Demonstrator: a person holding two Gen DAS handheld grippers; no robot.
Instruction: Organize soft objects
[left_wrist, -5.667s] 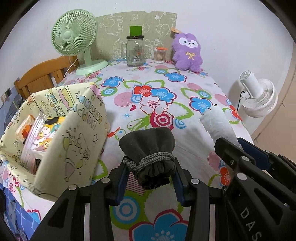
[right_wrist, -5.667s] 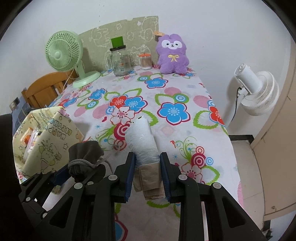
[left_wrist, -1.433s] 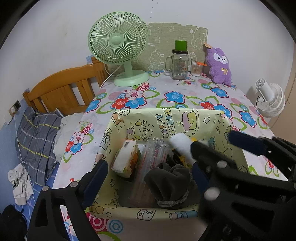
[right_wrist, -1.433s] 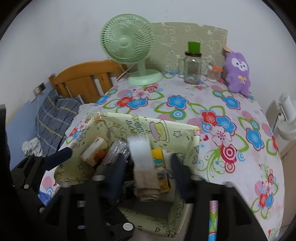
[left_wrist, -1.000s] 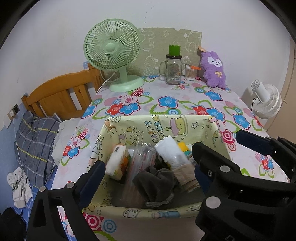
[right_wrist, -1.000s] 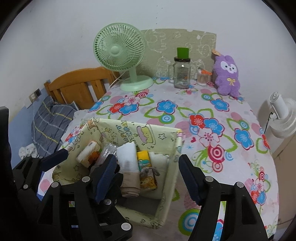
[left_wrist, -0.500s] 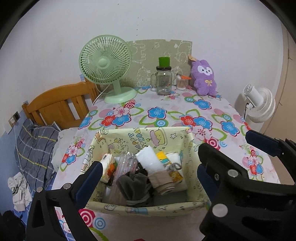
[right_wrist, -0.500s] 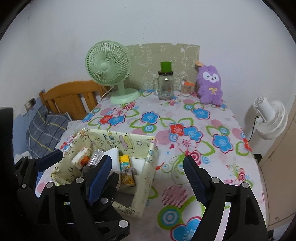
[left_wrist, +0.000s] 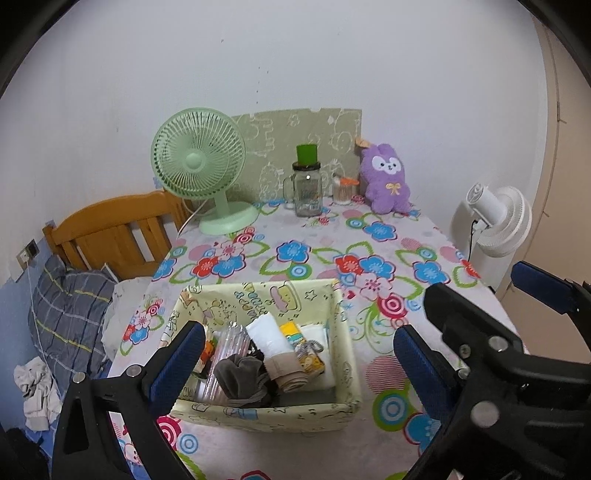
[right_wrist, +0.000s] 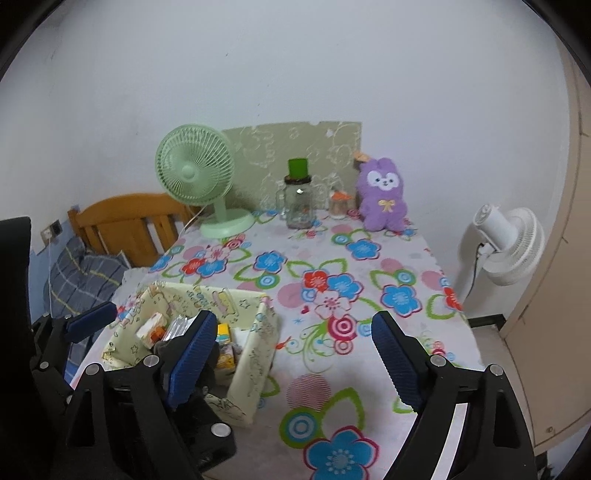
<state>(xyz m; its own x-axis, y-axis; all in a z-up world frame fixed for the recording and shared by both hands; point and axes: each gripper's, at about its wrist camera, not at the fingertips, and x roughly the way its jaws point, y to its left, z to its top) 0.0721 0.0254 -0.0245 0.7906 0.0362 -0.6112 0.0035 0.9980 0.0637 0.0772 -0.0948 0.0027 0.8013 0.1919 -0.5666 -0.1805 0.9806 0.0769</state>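
So, quick rundown:
Bin: a pale yellow cartoon-print box (left_wrist: 347, 354) sits on the flowered counter (left_wrist: 369, 251), near its front left corner.
Dark pouch: the grey drawstring bag (left_wrist: 240, 376) lies slumped in the front of the box, bunched up, so no clear long axis.
White roll: the white roll with a tan cuff (left_wrist: 275, 350) lies right next to the pouch, touching it. Long axis runs front to back, white end pointing at the far wall, tan end toward the camera.
Other box stuff: a clear plastic pack (left_wrist: 221, 350) and a yellow packet (left_wrist: 291, 328) either side of those two.
Left tool (left_wrist: 299, 358): blue pads spread wide, nothing between them, hanging above the box.
Right tool (right_wrist: 291, 354): also spread wide and empty, jaws have just been opening, over the counter just right of the box.
Back of counter: green fan (left_wrist: 199, 166), glass jar (left_wrist: 306, 192), purple plush (left_wrist: 388, 181).
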